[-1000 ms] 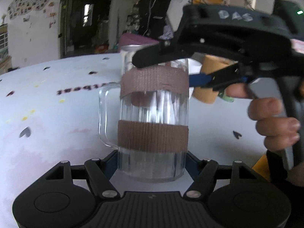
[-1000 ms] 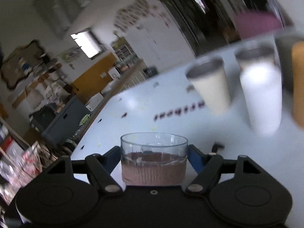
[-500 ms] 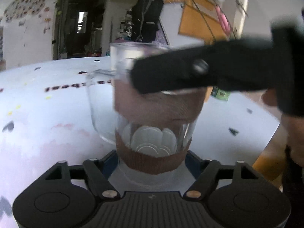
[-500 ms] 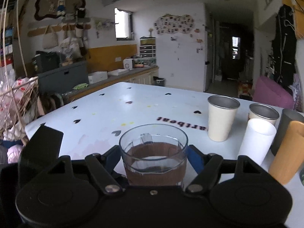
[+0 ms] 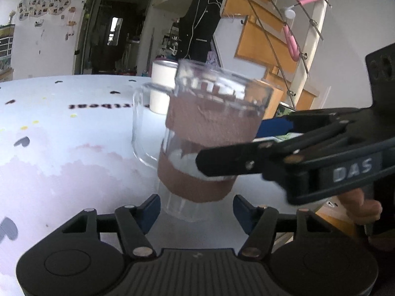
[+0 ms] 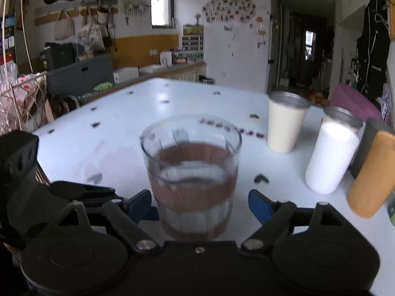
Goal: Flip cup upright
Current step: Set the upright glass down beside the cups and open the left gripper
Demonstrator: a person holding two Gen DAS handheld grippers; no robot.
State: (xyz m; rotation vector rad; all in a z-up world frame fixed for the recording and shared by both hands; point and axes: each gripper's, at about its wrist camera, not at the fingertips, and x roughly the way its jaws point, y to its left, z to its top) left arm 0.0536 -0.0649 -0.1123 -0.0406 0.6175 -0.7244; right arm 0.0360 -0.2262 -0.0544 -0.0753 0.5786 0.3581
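Both of our claws stood open: the left gripper (image 5: 196, 213) had its blue fingers spread either side of the glass mug (image 5: 209, 133), while the right gripper (image 6: 200, 203) flanked it with gaps on both sides. We saw the mug mouth-up, slightly tilted. The white table (image 6: 118, 128) lay bare leftward; a cream cup (image 6: 284, 123), white cup (image 6: 330, 157) and orange cup (image 6: 372, 175) crowded the right edge.
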